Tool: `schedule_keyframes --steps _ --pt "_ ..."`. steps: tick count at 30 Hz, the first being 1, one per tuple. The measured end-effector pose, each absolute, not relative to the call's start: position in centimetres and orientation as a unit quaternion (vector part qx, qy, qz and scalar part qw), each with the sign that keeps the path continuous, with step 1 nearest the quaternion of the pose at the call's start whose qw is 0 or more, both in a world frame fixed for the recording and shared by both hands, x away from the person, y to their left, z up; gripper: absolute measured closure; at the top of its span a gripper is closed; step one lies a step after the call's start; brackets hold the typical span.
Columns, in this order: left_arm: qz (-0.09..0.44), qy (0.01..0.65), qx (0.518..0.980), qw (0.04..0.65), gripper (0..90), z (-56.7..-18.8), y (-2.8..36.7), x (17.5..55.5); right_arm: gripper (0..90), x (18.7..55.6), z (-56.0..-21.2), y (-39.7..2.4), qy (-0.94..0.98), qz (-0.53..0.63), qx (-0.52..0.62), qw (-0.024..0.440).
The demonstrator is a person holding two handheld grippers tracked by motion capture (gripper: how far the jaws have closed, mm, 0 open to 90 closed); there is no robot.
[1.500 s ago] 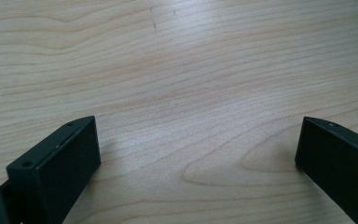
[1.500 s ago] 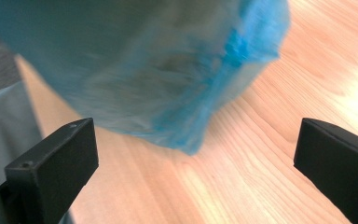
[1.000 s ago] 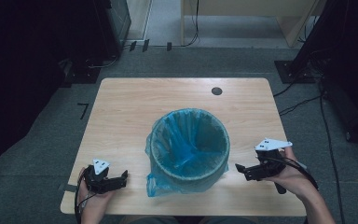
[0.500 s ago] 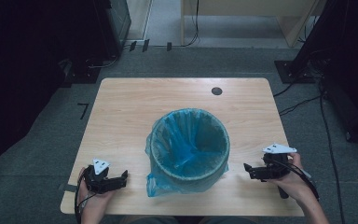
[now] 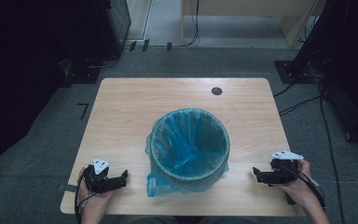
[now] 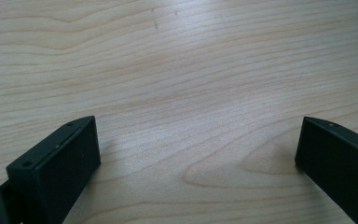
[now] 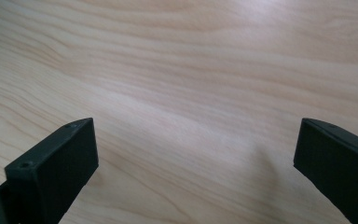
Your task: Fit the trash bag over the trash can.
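Bin (image 5: 189, 145): round, lined with a blue bag (image 5: 186, 142), upright at table centre, slightly toward six o'clock
Left gripper (image 5: 123, 176): at the bin's eight o'clock, near the table's (image 5: 135, 107) front edge, jaws spread wide, nothing between them but bare wood
Bag overhang: loose blue plastic spills onto the table at the bin's seven o'clock
Right gripper (image 5: 255, 173): at the bin's four o'clock, jaws parted wide, holding nothing, apart from the bin

A light wooden rectangular table (image 5: 135, 107) is seen beneath the left gripper (image 5: 124, 176) and the right gripper (image 5: 256, 173). 1 small black round hole cover (image 5: 216, 91) is set into it, well ahead of the right gripper. A black "7" mark (image 5: 83, 110) is seen on the grey carpet floor (image 5: 37, 154), ahead and to the left of the left gripper.
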State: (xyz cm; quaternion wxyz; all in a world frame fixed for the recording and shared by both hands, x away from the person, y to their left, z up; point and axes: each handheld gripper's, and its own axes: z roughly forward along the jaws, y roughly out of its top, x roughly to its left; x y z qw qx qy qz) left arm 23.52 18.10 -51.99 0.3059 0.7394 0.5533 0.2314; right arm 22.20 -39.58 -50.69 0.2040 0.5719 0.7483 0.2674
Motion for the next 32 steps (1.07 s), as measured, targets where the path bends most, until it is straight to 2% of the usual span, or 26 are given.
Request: schedule_keyframes --steps 8,16,22,32 --pt "0.231 0.553 0.739 0.306 0.0 -52.0 18.1 23.5 0.0 20.9 -51.8 -41.1 0.733 0.268 0.591 0.202" --pt "0.232 0.553 0.739 0.306 0.0 -52.0 18.1 23.5 0.0 19.1 -52.6 -41.8 0.712 0.303 0.589 0.234" --pt "0.232 0.553 0.739 0.306 0.0 -52.0 18.1 23.5 0.0 18.2 -52.6 -42.1 0.705 0.301 0.597 0.238" --pt "0.232 0.554 0.739 0.306 0.0 -52.0 18.1 23.5 0.0 18.0 -52.6 -42.2 0.704 0.300 0.598 0.238"
